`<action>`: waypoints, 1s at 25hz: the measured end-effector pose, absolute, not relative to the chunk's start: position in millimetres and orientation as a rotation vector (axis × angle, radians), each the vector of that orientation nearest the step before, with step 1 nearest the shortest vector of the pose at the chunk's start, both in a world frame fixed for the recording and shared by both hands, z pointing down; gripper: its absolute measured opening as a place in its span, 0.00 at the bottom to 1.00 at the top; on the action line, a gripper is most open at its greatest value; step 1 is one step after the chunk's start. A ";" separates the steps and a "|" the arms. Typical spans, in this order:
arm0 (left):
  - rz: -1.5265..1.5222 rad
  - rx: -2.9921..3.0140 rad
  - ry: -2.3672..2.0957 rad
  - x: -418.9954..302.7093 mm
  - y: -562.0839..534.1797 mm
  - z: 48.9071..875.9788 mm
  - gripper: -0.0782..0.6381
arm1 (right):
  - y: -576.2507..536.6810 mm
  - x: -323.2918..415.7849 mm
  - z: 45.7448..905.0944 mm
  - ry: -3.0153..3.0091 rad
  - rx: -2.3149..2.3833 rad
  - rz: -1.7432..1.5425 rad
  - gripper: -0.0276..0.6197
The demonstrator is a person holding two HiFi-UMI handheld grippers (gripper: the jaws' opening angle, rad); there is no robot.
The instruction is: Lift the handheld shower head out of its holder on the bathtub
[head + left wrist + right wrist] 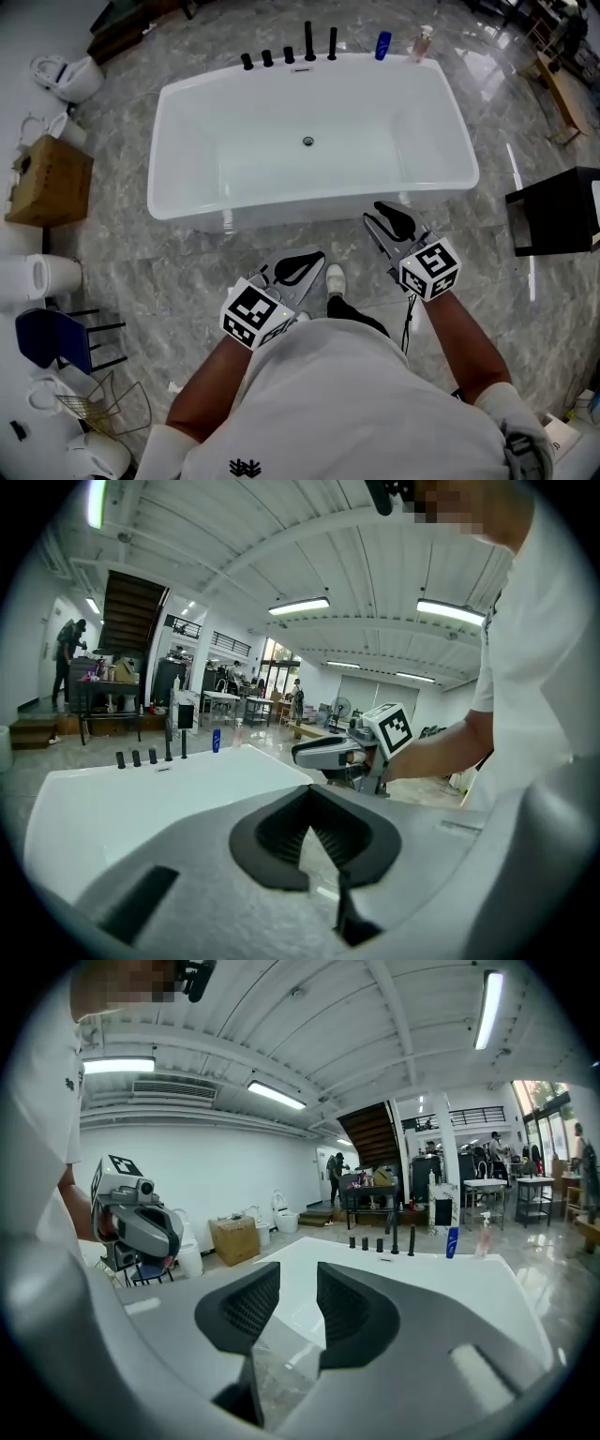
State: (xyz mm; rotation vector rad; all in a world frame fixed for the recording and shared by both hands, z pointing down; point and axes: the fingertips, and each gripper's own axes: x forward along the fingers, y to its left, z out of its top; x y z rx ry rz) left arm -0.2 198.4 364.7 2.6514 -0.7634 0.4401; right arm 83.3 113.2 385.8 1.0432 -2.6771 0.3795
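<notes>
The white bathtub (187,94) lies ahead of me. On its far rim stands a row of black fittings. The tallest black rod there, the handheld shower head (309,41) (169,746) (394,1230), is upright in its holder. My left gripper (302,266) (309,794) hangs over the floor on the near side of the tub, its jaws shut on nothing. My right gripper (394,217) (298,1302) is close to the tub's near rim, with its jaws open and nothing between them. Both are far from the shower head.
A blue bottle (382,45) and a pink bottle (424,42) stand on the far rim, right of the fittings. At the left are a cardboard box (52,178), toilets (70,77) and a blue chair (47,337). A black stool (558,211) stands at the right.
</notes>
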 end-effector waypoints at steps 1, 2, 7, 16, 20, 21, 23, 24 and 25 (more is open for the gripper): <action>0.440 2.647 -0.769 3.7 189.5 364.3 0.12 | 101.3 88.3 386.2 -2.677 1.043 0.378 0.25; 0.442 2.642 -0.774 6.8 180.8 364.2 0.12 | 89.4 92.6 386.7 -2.678 1.043 0.378 0.25; 0.443 2.621 -0.820 15.7 140.0 368.4 0.12 | 31.9 108.9 396.6 -2.676 1.036 0.369 0.25; 0.403 2.632 -0.822 -8.4 98.4 364.7 0.12 | -39.2 101.9 416.6 -2.605 1.092 0.355 0.25; 0.405 2.644 -0.785 -31.3 90.6 359.0 0.12 | -56.5 85.3 417.9 -2.569 1.112 0.355 0.25; 0.396 2.643 -0.784 -37.5 87.6 358.4 0.12 | -62.3 81.3 417.3 -2.562 1.116 0.344 0.26; 0.377 2.638 -0.790 -47.8 80.2 359.8 0.12 | -76.8 75.2 418.6 -2.553 1.123 0.323 0.26; 0.374 2.635 -0.795 -52.1 76.8 361.5 0.12 | -84.3 73.4 421.4 -2.549 1.128 0.319 0.26; 0.374 2.630 -0.803 -55.8 73.4 363.0 0.12 | -92.0 72.5 425.0 -2.545 1.133 0.323 0.26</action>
